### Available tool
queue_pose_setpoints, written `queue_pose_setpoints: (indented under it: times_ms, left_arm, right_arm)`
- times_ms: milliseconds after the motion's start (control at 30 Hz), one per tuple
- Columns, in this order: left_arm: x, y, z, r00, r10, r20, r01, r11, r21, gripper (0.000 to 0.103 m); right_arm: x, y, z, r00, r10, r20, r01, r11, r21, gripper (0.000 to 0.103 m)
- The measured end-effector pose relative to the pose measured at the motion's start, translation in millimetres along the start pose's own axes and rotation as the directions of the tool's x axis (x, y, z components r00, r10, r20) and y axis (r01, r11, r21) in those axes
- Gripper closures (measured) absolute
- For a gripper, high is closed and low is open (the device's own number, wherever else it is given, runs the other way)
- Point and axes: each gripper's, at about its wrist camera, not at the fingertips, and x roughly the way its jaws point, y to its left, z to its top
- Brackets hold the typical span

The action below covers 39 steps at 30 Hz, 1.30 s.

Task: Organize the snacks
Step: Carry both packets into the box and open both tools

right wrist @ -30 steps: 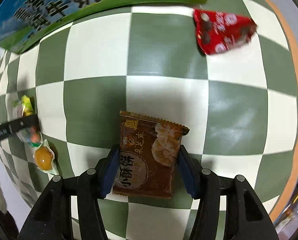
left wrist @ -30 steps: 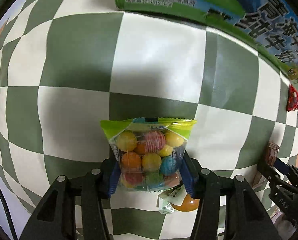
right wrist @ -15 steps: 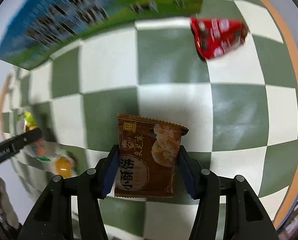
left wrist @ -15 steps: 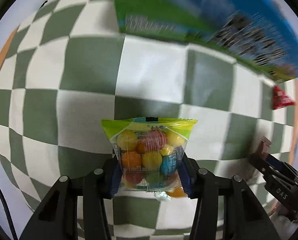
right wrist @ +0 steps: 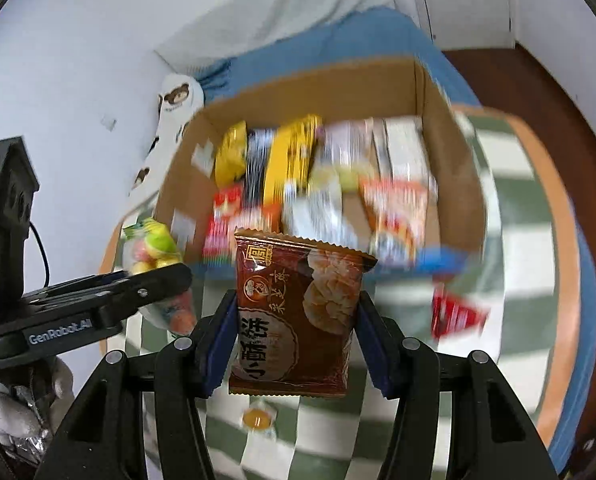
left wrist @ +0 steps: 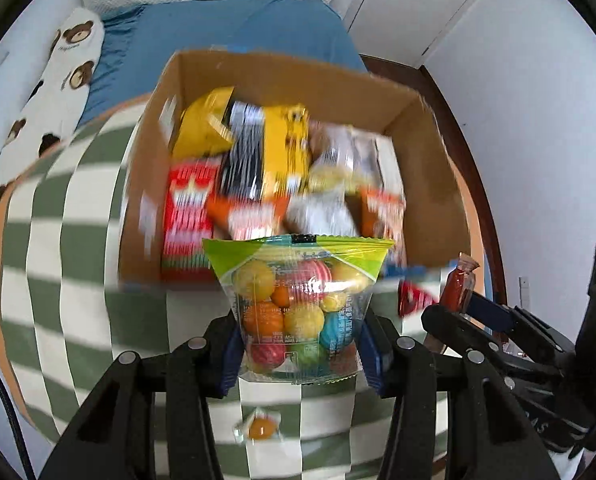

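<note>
My left gripper [left wrist: 300,350] is shut on a clear bag of coloured candy balls [left wrist: 298,308] with a green top, held above the checkered cloth in front of an open cardboard box [left wrist: 285,76]. My right gripper [right wrist: 291,338] is shut on a brown biscuit packet [right wrist: 293,316], also raised before the same box [right wrist: 310,88]. The box holds several snack packs, yellow, red and white. The left gripper with its candy bag shows at the left of the right wrist view [right wrist: 153,280]; the right gripper shows at the right of the left wrist view [left wrist: 466,312].
A small wrapped orange candy [left wrist: 259,428] lies on the green-and-white checkered cloth [left wrist: 65,240] below the grippers. A red triangular packet [right wrist: 458,314] lies right of the box. A blue bed [left wrist: 225,28] and a bear-print pillow [left wrist: 49,92] are behind.
Both grippers have lifted and tilted up from looking down at the cloth; the open box of snacks and the room behind have come into view. Both packets stay gripped.
</note>
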Motion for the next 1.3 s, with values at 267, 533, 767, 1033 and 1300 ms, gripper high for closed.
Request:
queue_pose_setpoints:
  times_ms: [267,533,767,1033,1300]
  left_arm:
    - [54,1,97,0.992,0.054,-0.117,-0.055,0.998,-0.004,0.057]
    - [117,23,132,0.971,0.079,-0.225,-0.089,0.995,-0.034,0.056]
    - [129,34,129,0.972,0.076,-0.222,-0.091,0.994,-0.058,0.027]
    - [112,33,106,0.975,0.159,-0.158,-0.164,0.986,-0.021,0.025]
    - [77,13,58,0.975,0.223,-0.029,-0.221,0.975,0.036,0.004]
  right_arm:
    - [57,-8,90,0.996,-0.078,-0.053,0.077,0.997,-0.025,0.044]
    - [123,-19,120,0.976,-0.145,-0.162,0.137,0.989,-0.059,0.042]
    - [142,-35,124,0.963,-0.184,-0.198,0.178,0.983,-0.045,0.008]
    - [127,-47,111,0.965,-0.216,-0.149,0.215,0.976,-0.024,0.006]
    - [91,-40,89,0.967,-0.246,-0.073,0.244,0.969,-0.037,0.005]
